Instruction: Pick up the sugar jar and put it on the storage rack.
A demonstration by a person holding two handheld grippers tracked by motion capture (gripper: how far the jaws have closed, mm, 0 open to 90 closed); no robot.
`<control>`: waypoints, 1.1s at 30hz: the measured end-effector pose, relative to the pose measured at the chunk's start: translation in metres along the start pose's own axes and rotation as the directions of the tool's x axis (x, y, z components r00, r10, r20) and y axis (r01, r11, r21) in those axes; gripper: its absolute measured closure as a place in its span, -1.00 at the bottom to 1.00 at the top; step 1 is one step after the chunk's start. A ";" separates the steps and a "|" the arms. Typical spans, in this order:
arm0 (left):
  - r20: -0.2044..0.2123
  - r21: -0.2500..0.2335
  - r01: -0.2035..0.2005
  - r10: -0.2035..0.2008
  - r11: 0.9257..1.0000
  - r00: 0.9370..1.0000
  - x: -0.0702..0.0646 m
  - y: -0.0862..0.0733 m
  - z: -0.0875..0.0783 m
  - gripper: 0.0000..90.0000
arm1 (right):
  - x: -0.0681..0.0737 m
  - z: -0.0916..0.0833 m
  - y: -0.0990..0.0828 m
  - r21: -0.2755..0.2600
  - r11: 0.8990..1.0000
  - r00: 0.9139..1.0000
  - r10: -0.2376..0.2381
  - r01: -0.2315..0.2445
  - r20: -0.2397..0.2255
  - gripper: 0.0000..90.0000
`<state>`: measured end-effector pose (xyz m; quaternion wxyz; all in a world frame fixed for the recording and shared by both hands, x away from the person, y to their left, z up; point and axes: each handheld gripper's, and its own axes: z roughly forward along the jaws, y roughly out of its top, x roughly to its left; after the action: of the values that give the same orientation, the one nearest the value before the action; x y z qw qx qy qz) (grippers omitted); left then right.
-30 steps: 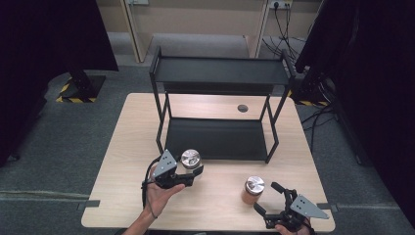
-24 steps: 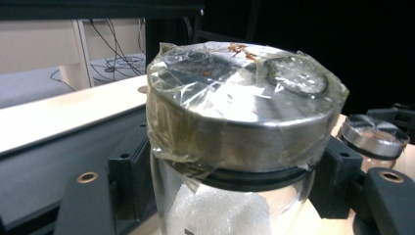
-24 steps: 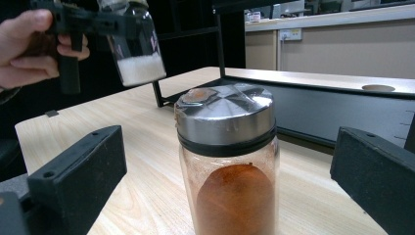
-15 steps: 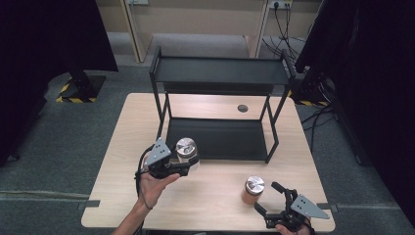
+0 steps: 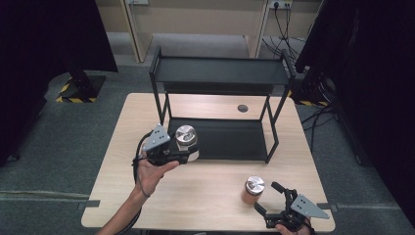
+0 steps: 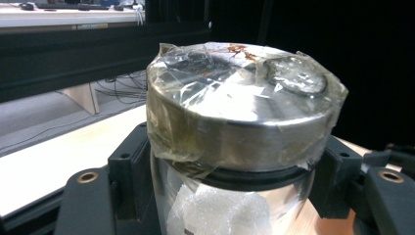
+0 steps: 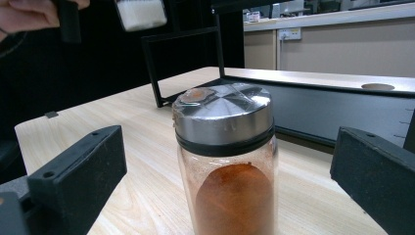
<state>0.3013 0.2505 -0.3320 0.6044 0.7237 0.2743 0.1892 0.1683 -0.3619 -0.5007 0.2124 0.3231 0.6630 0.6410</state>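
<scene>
Jaws of the left gripper are clamped on the glass body of the jar of white grains, just under its steel lid; jaws of the right gripper stand wide apart with nothing pressed between them.

We list the items from largest to smallest.

1. Table: a light wooden top that carries everything below. A round cable hole sits near its far edge.

2. Black shelf rack: it stands on the far half of the table, with a dark lower board and an upper board on thin posts.

3. Left gripper: we see it raised clear of the table in front of the rack's left corner, with a hand under it. In the left gripper view the pads bear on both sides of the jar, and clear film is stretched over the lid.

4. Right gripper: it sits low at the near right edge of the table, pointing at the jar of orange powder. In the right gripper view this jar stands upright on the wood between the two open jaws and apart from both.

5. Jars: both have steel lids. The white one is held above the table near the rack's lower board; the orange one rests on the near right part of the table, well apart from the first.
</scene>
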 end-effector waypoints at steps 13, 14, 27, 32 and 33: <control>0.008 0.006 -0.014 0.014 1.000 1.000 0.012 0.051 -0.001 -0.31 | 0.000 0.000 0.000 0.001 1.000 1.000 -0.002 0.002 -0.002 -0.99; 0.011 0.011 -0.015 0.015 1.000 1.000 0.013 0.054 -0.001 -0.31 | 0.000 0.000 0.000 0.001 1.000 1.000 -0.003 0.003 -0.002 -0.99; 0.020 0.026 -0.027 0.027 0.999 0.999 0.015 0.106 0.005 -0.31 | -0.001 0.000 0.000 0.001 1.000 1.000 0.003 -0.003 -0.005 -0.99; 0.023 0.024 -0.022 0.021 0.999 1.000 0.014 0.124 0.009 -0.31 | 0.000 0.000 0.000 0.002 1.000 1.000 0.003 -0.003 -0.005 -0.99; 0.018 0.025 -0.028 0.027 0.999 0.999 0.012 0.131 0.010 -0.31 | 0.000 0.000 0.000 0.003 1.000 1.000 0.004 -0.004 -0.005 -0.99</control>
<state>0.3390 0.2345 -0.2061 0.5948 0.7368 0.2612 0.1875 0.1690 -0.3619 -0.5010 0.2090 0.3234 0.6638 0.6412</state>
